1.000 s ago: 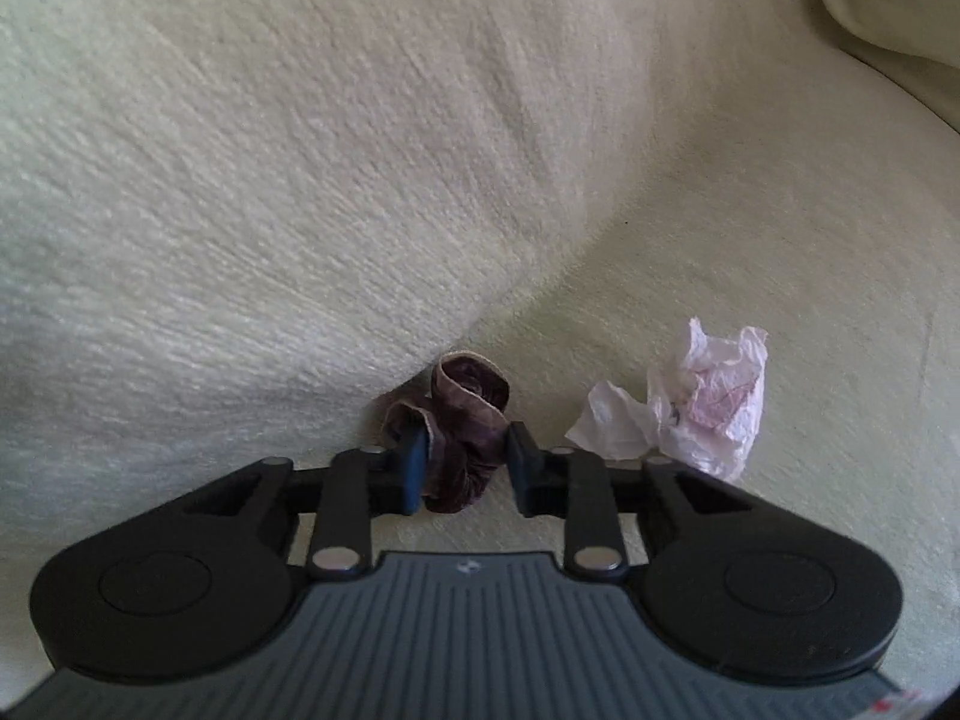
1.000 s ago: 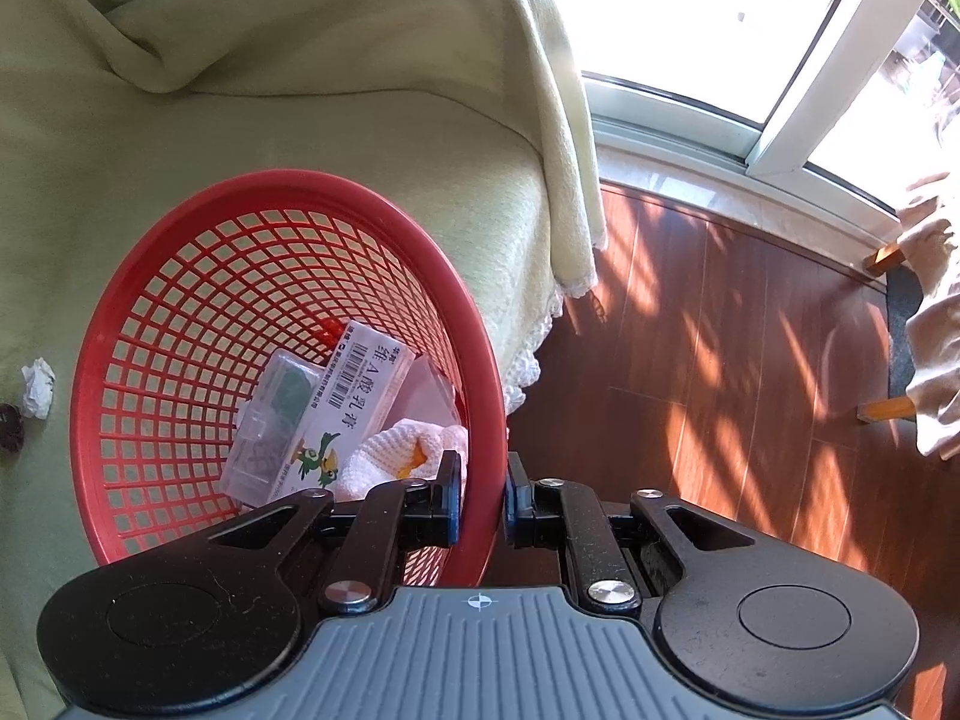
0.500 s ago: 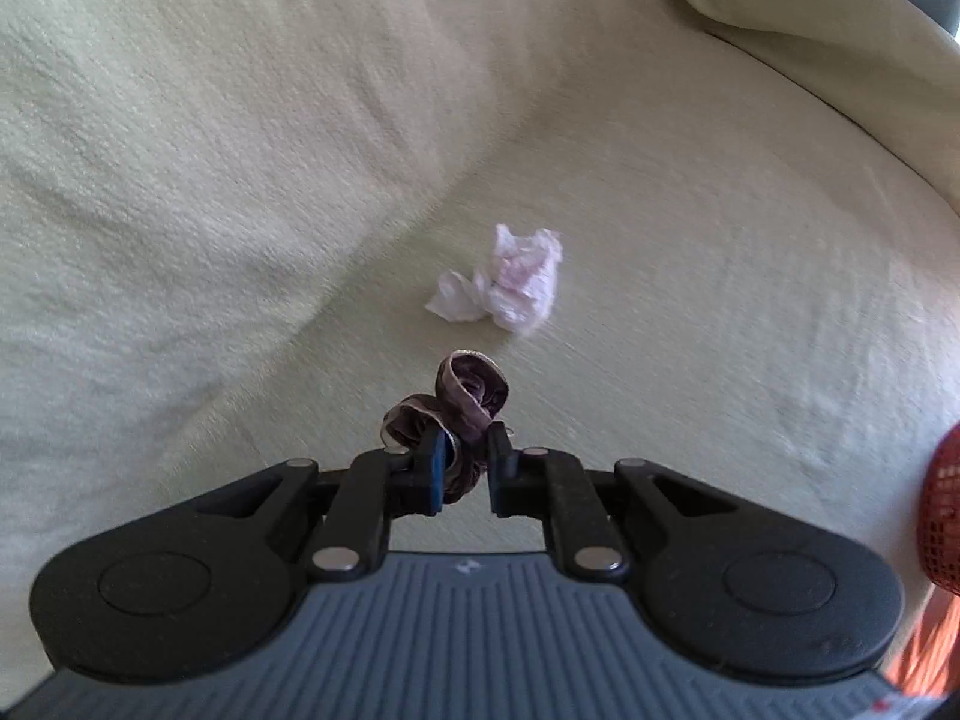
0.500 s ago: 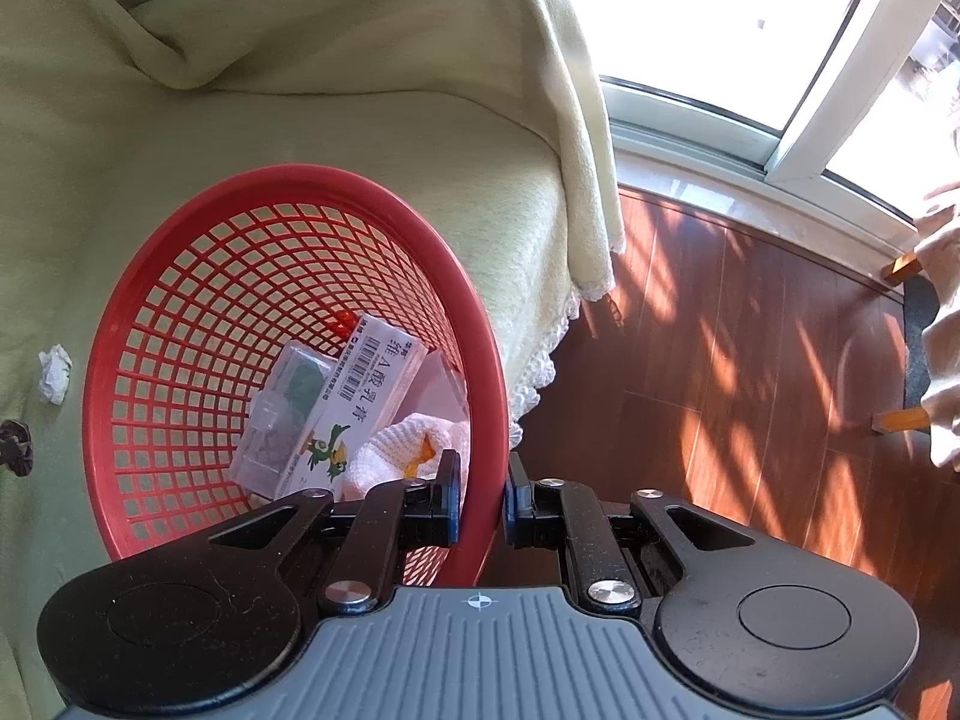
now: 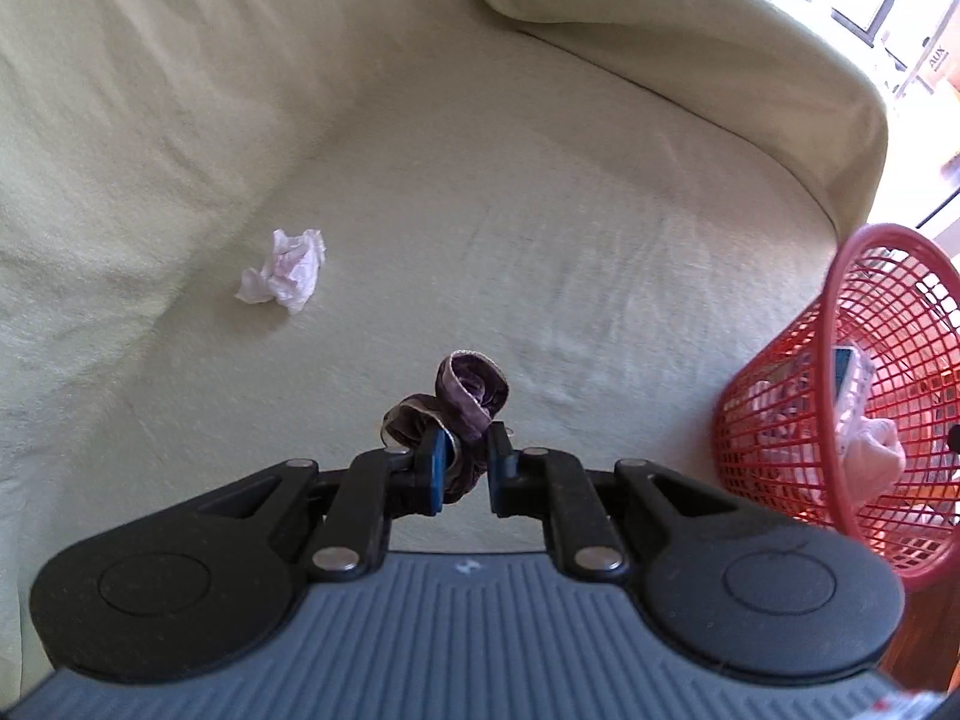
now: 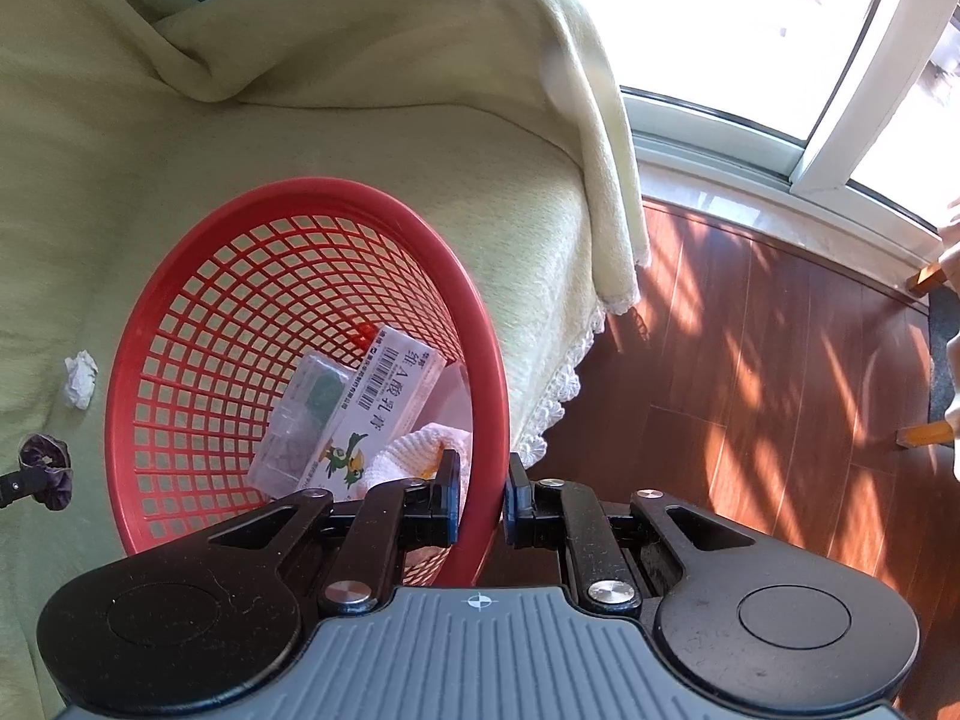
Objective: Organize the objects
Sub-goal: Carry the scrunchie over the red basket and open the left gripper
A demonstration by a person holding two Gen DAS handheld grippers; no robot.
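Red basket [image 6: 486, 360], one scrunchie [image 5: 468, 396], one crumpled tissue [image 5: 285, 270], two grippers

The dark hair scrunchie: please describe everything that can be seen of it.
The scrunchie is a dark purple-brown ring of velvety gathered fabric with paler edges, twisted into two loops. The left gripper is shut on its lower part and holds it in the air above the pale green sofa cover. Nothing else touches it. The right wrist view shows it left of the red basket.

A dark purple scrunchie [image 5: 462, 402], a red mesh basket [image 6: 480, 324], and a pale green sofa cover [image 5: 540, 192].
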